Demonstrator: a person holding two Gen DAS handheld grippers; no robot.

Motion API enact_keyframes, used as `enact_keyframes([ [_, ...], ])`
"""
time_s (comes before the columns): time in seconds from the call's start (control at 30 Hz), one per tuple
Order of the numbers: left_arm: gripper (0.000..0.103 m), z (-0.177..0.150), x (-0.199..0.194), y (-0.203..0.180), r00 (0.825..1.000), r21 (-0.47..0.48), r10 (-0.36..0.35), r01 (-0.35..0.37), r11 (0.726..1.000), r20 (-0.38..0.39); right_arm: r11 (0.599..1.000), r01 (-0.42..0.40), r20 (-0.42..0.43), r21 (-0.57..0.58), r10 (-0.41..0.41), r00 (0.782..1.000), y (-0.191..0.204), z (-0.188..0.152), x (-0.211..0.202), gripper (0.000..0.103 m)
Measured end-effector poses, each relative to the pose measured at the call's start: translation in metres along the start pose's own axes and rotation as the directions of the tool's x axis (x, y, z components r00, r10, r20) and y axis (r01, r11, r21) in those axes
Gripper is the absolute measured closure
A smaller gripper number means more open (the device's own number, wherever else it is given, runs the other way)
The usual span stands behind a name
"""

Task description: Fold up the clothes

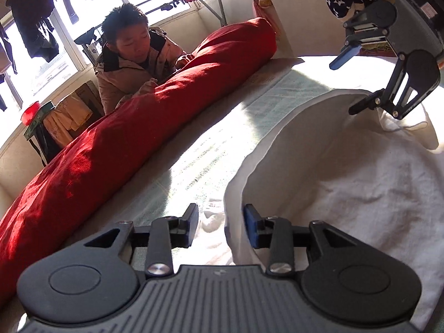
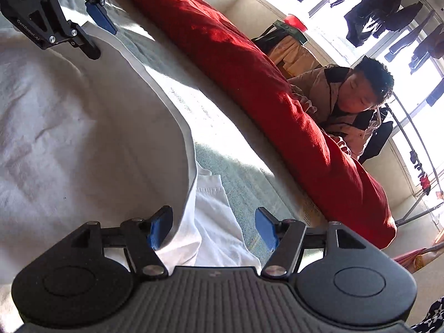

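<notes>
I hold a gripper in each hand over a white garment [image 1: 360, 180] spread on a pale green bed sheet [image 1: 211, 144]. One fold looks done: the garment's edge lies doubled over, curving from 6 toward 1 o'clock in the left view. My left gripper [image 1: 221, 223] is released, jaws apart astride that edge. My right gripper [image 2: 212, 227] is also released (cloth lies between the pads, unpinched). Further folds remain, I judge. A red quilt [image 1: 133, 127] lies beyond.
</notes>
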State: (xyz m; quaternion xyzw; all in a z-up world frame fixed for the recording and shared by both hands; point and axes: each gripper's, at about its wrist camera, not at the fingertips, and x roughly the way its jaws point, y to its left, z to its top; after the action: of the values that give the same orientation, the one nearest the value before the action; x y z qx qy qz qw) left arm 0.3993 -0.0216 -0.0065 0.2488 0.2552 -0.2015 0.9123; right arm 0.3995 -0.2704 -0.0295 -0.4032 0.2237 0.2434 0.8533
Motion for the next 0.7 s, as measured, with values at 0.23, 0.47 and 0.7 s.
enact_keyframes([
  [0.23, 0.046, -0.002, -0.042, 0.023, 0.997, -0.167, -0.060, 0.069, 0.984, 0.057, 0.990, -0.058, 0.085, 0.130, 0.047, 0.995, -0.032, 0.007, -0.054, 0.017],
  [0.47, 0.037, -0.020, -0.076, -0.016, 0.973, -0.108, -0.229, 0.230, 0.967, 0.020, 0.994, -0.099, -0.003, 0.049, 0.099, 0.995, -0.009, -0.030, -0.077, 0.012],
  [0.7, 0.036, -0.040, -0.043, -0.044, 0.946, -0.142, -0.302, 0.285, 0.948, -0.119, 0.996, -0.080, -0.106, -0.029, 0.077, 0.991, 0.017, -0.059, -0.053, 0.012],
])
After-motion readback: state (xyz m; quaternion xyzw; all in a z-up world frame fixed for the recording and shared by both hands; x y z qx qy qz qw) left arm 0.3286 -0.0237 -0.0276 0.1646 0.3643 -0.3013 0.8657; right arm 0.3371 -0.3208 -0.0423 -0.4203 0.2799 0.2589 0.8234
